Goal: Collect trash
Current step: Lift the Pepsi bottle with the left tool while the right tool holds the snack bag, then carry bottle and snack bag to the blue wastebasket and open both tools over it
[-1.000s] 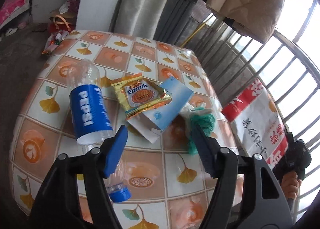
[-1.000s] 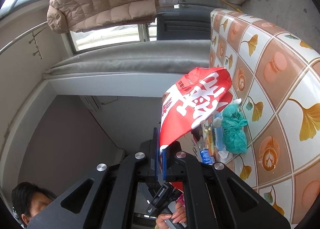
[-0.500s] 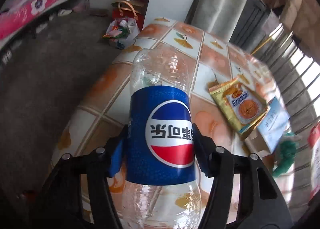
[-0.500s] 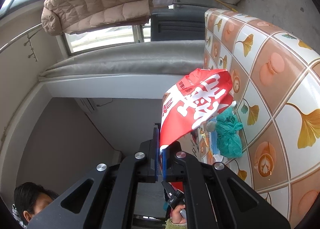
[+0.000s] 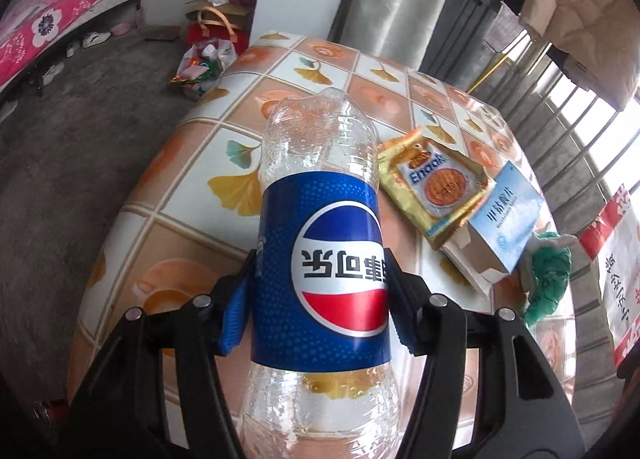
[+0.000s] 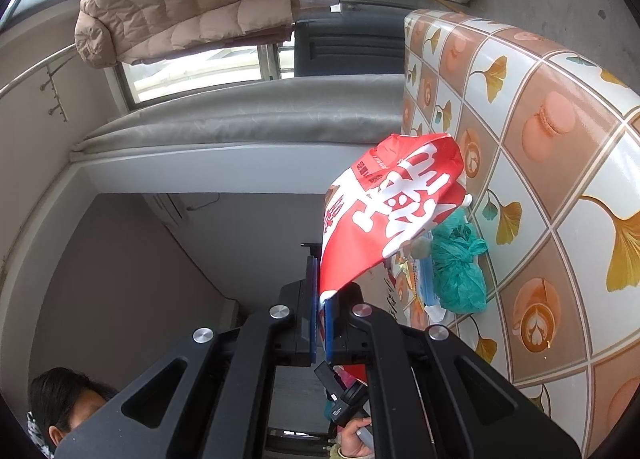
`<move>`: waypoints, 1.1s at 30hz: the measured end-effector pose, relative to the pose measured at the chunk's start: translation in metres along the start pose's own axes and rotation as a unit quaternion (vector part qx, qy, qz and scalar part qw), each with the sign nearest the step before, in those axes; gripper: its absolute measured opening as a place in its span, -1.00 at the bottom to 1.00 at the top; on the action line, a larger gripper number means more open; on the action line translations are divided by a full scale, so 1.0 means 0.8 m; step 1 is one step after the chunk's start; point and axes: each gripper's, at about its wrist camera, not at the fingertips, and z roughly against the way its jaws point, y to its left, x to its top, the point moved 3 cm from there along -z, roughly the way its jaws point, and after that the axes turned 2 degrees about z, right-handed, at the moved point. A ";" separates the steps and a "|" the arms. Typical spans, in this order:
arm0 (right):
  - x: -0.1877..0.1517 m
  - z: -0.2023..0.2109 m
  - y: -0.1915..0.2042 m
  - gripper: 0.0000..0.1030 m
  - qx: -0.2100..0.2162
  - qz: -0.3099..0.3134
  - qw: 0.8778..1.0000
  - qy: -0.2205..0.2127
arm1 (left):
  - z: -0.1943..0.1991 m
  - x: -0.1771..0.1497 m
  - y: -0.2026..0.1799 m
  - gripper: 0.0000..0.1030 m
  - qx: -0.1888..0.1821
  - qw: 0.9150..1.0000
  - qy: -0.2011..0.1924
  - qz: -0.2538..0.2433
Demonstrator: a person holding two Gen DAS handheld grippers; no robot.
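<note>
Where the left claw stands: left gripper (image 5: 316, 299) low in the frame's centre, its blue pads pressed on both sides of the label, clenched on the bottle
Thing in the grip: clear plastic cola bottle with a blue wrap-round label (image 5: 320, 163), empty as far as I can tell
Long axis: bottom centre up to mid-frame, along the fingers; ribbed base at the far end, cap end out of sight below
Beneath it: round table with an orange-and-white ginkgo-leaf tile pattern (image 5: 192, 163); whether the bottle touches it I cannot tell
Outward, to the right: yellow foil biscuit packet (image 5: 436, 187), lying partly over a pale blue cardboard medicine carton (image 5: 504, 227); just beyond, a knotted green plastic bundle (image 5: 548, 275)
Right claw: right gripper (image 6: 320, 311) pinched tight on an edge of the red-and-white printed sack (image 6: 392, 219), holding it by the table edge
Relation that counts: sack at the far right edge of the left view, past the green bundle; the bottle probably must travel rightward to it
Nearer hand to the loose trash: left
Count: one bottle, one packet, one carton, one green bundle, one sack, two grippers
</note>
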 end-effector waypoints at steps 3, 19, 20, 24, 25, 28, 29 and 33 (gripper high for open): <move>0.001 0.004 0.004 -0.94 0.003 0.003 1.000 -0.002 | 0.009 -0.003 -0.013 0.08 -0.012 1.000 -0.005 -0.010; 0.001 0.081 0.032 -0.94 0.040 0.033 0.998 -0.041 | 0.110 -0.027 -0.136 0.08 -0.171 0.978 -0.050 -0.109; 0.002 0.091 0.033 -0.94 0.041 0.034 0.998 -0.046 | 0.114 -0.030 -0.149 0.08 -0.184 0.975 -0.047 -0.115; 0.004 0.141 0.033 -0.94 0.044 0.038 0.995 -0.076 | 0.126 -0.042 -0.191 0.08 -0.230 0.964 -0.027 -0.133; 0.005 0.152 0.034 -0.94 0.045 0.039 0.995 -0.083 | 0.128 -0.046 -0.204 0.08 -0.240 0.960 -0.023 -0.141; 0.002 0.200 0.027 -0.94 0.043 0.039 0.992 -0.113 | 0.128 -0.061 -0.244 0.08 -0.263 0.950 -0.011 -0.166; 0.001 0.216 0.024 -0.94 0.042 0.037 0.991 -0.124 | 0.127 -0.069 -0.264 0.08 -0.273 0.945 -0.003 -0.179; -0.003 0.304 0.005 -0.94 0.027 0.025 0.982 -0.185 | 0.119 -0.108 -0.336 0.08 -0.314 0.922 0.029 -0.224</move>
